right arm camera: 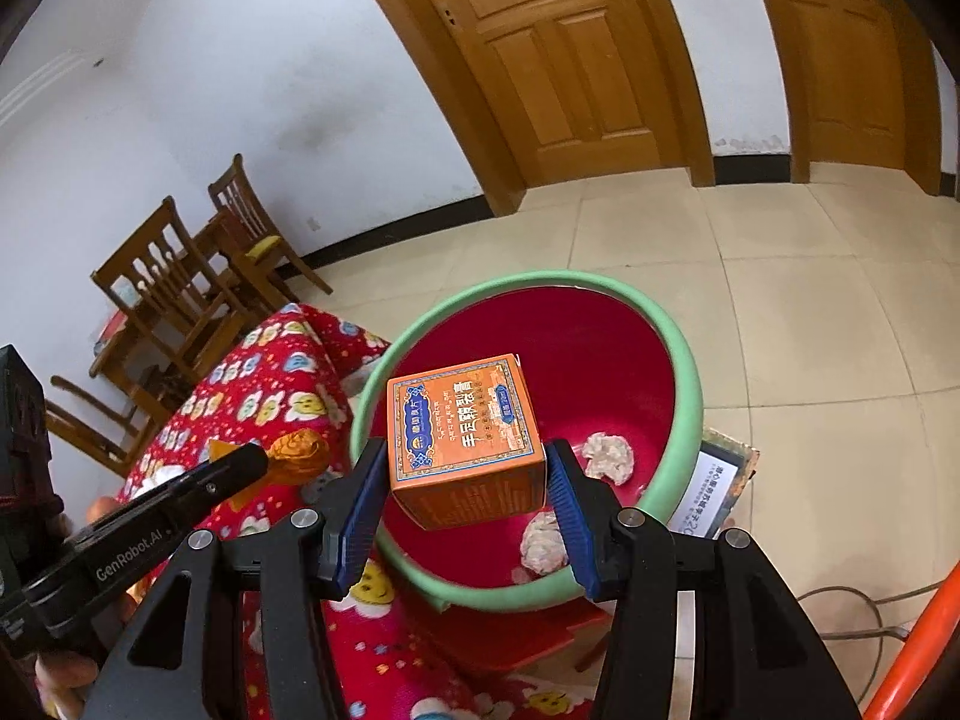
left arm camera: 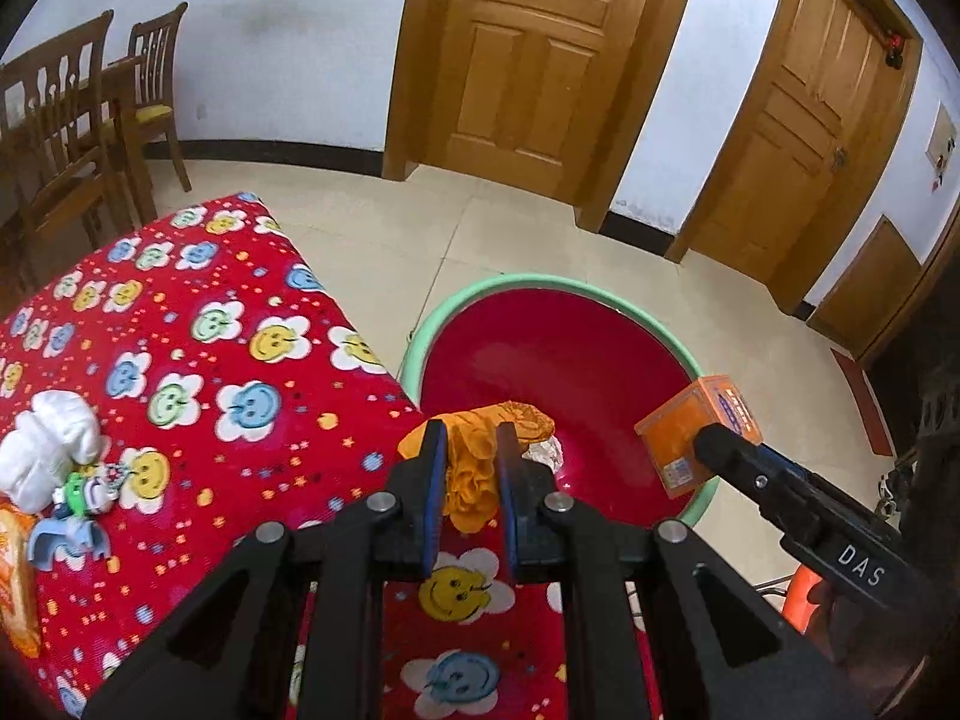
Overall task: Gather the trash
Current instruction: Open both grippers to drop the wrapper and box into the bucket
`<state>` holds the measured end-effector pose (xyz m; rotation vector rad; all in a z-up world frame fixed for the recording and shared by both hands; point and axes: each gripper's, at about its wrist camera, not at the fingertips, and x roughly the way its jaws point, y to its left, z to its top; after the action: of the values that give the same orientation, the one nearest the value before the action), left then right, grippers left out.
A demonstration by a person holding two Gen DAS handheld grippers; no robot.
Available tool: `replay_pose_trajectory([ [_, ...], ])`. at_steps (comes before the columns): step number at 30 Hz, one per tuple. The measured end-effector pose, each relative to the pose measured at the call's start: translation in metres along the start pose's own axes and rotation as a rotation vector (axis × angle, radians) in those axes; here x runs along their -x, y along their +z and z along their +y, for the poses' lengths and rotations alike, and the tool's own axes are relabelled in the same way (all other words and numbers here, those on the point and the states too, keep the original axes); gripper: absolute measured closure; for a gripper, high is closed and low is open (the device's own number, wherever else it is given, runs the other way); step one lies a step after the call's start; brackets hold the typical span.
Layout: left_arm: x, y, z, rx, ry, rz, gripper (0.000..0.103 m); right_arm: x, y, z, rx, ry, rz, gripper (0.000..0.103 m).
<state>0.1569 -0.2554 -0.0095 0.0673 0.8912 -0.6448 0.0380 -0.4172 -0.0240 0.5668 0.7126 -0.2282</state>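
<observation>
I had both grippers loaded and poised at the round red basin with the pale green rim [right arm camera: 690, 396], which stood on the tiled floor just beside the table draped in a red cloth printed with smiley flowers [left arm camera: 198, 324]. My left gripper [left arm camera: 471, 468] was clamped tight on a crumpled piece of orange wrapping [left arm camera: 474, 480], which hung between the pads at the table's edge, just at the basin's near rim. My right gripper [right arm camera: 468, 480] held the small orange cardboard box with blue-bordered printing [right arm camera: 465, 438] between its blue pads, directly above the basin's red hollow.

Two crumpled wads of whitish paper [right arm camera: 609, 456] already lay in the basin, so I judged part of the collecting done. Neither of the two pieces in my grip had been dropped in yet.

On the cloth, well apart from the basin, a bunched white tissue [left arm camera: 51, 450] remained, with a small green and grey plastic toy [left arm camera: 75, 510] touching it and the edge of an orange packet [left arm camera: 15, 582] beside that. The tissue at least looked like trash left to fetch; whether the toy counted, I could not tell.
</observation>
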Motion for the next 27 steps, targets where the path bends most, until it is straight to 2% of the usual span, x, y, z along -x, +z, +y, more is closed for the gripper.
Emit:
replay_pose_trajectory([
  [4,-0.013,0.003,-0.003,-0.008,-0.007,0.024,0.088,-0.008,0.002,-0.007,-0.017,-0.002,0.015,0.047],
  [7,-0.019,0.004,-0.004,-0.009,-0.011,0.033,0.075,-0.01,0.004,-0.011,-0.025,-0.01,0.015,0.047],
  [9,-0.021,0.004,-0.005,-0.006,-0.003,0.034,0.061,-0.011,0.004,-0.016,-0.04,-0.013,0.018,0.047],
  [12,-0.021,0.002,-0.007,-0.014,0.033,0.032,0.05,-0.012,0.004,-0.022,-0.058,-0.014,0.019,0.047],
  [17,-0.02,-0.001,-0.008,-0.021,0.047,0.041,0.047,-0.01,0.004,-0.026,-0.075,-0.017,0.016,0.047],
  [21,-0.014,-0.001,-0.013,-0.027,0.032,0.03,0.04,-0.004,0.005,-0.027,-0.083,-0.017,0.004,0.046],
  [27,-0.006,-0.001,-0.02,-0.049,0.025,0.015,0.04,0.003,0.005,-0.029,-0.09,-0.021,-0.011,0.046],
])
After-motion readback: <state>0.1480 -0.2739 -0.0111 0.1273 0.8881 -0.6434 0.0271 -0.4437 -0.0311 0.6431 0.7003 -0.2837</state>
